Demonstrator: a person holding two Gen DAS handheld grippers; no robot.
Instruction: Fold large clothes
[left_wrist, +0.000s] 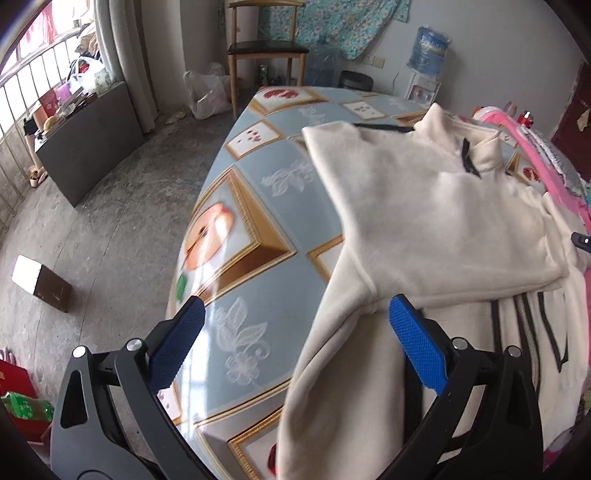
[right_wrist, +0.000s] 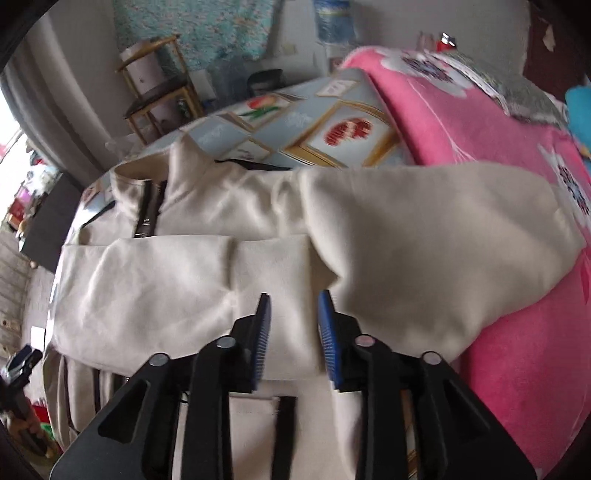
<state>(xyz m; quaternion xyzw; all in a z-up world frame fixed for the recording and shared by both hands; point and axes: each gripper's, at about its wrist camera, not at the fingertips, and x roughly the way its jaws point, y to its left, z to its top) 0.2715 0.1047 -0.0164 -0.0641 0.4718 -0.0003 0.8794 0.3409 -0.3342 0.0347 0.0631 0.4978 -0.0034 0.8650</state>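
Evidently we were partway through the fold. The cream fleece zip-neck jacket (left_wrist: 424, 206) lay across the table covered in a pale blue cloth with gold-framed fruit pictures (left_wrist: 258, 177), its collar toward the far edge. One sleeve (right_wrist: 159, 280) was already laid across the chest, which we judged as a first fold done. The other sleeve (right_wrist: 424, 236) still spread out to the right, over the pink flowered blanket (right_wrist: 498, 369). The lower body with its dark pocket trim stayed unfolded near us.

Our left gripper (left_wrist: 295, 343) hovered with its blue pads spread wide and nothing between them. Our right gripper (right_wrist: 294, 325) stood narrowly parted just above the folded sleeve, gripping nothing that we could see.

The hem ran out of view at the near edge. Both views were blurred, so we could not judge how flat the fold lay.
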